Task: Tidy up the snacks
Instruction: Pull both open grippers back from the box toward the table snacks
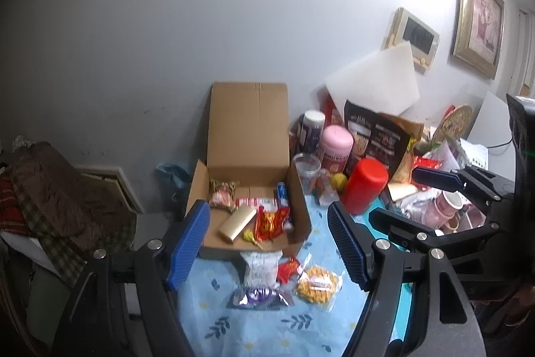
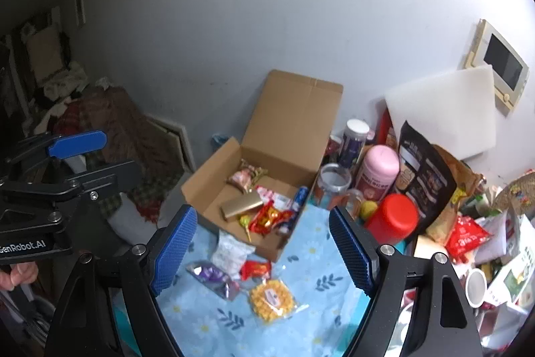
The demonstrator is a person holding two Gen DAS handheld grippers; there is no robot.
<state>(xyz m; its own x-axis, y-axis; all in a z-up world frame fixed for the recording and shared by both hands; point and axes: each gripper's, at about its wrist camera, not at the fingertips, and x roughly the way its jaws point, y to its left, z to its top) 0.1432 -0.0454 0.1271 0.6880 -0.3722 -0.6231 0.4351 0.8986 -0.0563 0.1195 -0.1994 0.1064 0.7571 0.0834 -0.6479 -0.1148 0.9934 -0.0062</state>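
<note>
snacks are split between two spots: four packets lie loose on the blue floral cloth [image 1: 301,323] in the lower middle of both views, and the rest already sit in the open cardboard box [image 1: 297,199] just above them. your left gripper [image 1: 269,243] hangs wide open and empty over the pile, and your right gripper [image 2: 259,246] is spread just as wide with nothing between its pads. the white packet [image 1: 259,266] touches the box's front wall, the small red packet [image 1: 288,268] is tucked against it, the purple foil packet [image 1: 259,296] lies below them, and the yellow puffed snack bag [image 1: 316,285] sits to the right. in the left wrist view the purple packet's long axis runs roughly left to right across the frame, while the white one stands up and down, its top toward the box. the trouble i'd expect: the packets crowd each other, so closing on one may drag a neighbour along, and slick foil could slide out of the pads. the red canister [image 1: 364,186] and the other jars at centre right stand near the box, so a wide swing of your right gripper might knock them. the upright lid leaves only the front side free for dropping things in.
</note>
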